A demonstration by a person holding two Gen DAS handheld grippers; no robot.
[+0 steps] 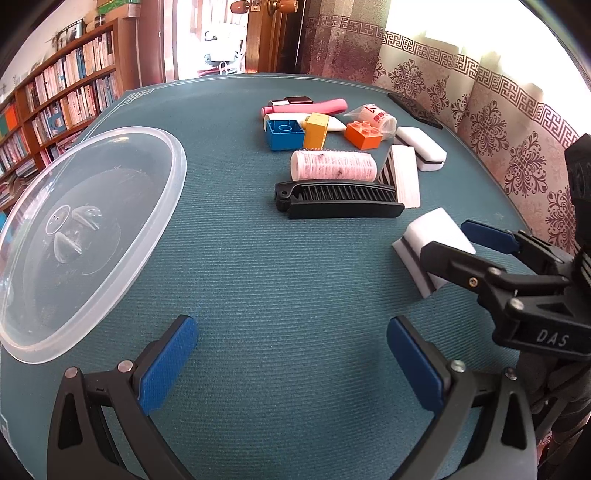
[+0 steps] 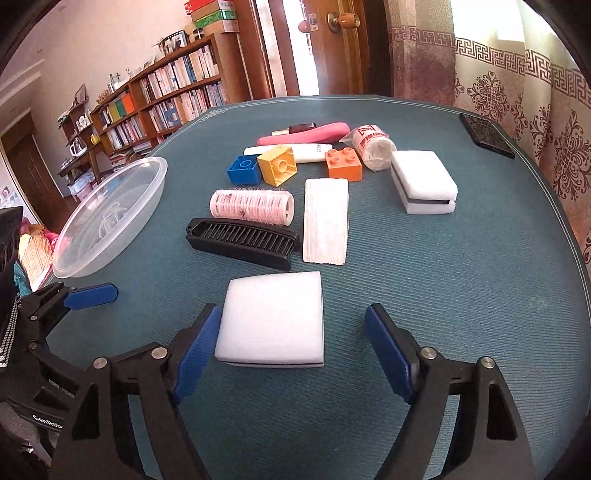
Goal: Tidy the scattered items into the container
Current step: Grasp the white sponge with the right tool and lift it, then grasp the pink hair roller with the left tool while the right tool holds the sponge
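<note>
Right wrist view: right gripper [image 2: 291,354] wide open around white sponge [image 2: 271,319], left pad touching; left gripper [image 1: 291,365] open, empty.

I see the teal woven mat [image 2: 461,295] covering the table, with a thin pale border line near its edge. At about ten o'clock from my right wrist camera stands a wooden bookcase [image 2: 173,92] packed with books, and coloured boxes [image 2: 214,14] are stacked on its top. At twelve o'clock a brown wooden door [image 2: 343,55] stands ajar, its round knob [image 2: 347,20] catching the light. From one to three o'clock hangs a pale curtain [image 2: 535,92] with dark red medallions and a key-pattern band. A small shelf unit [image 2: 79,129] with cups sits left of the bookcase.
</note>
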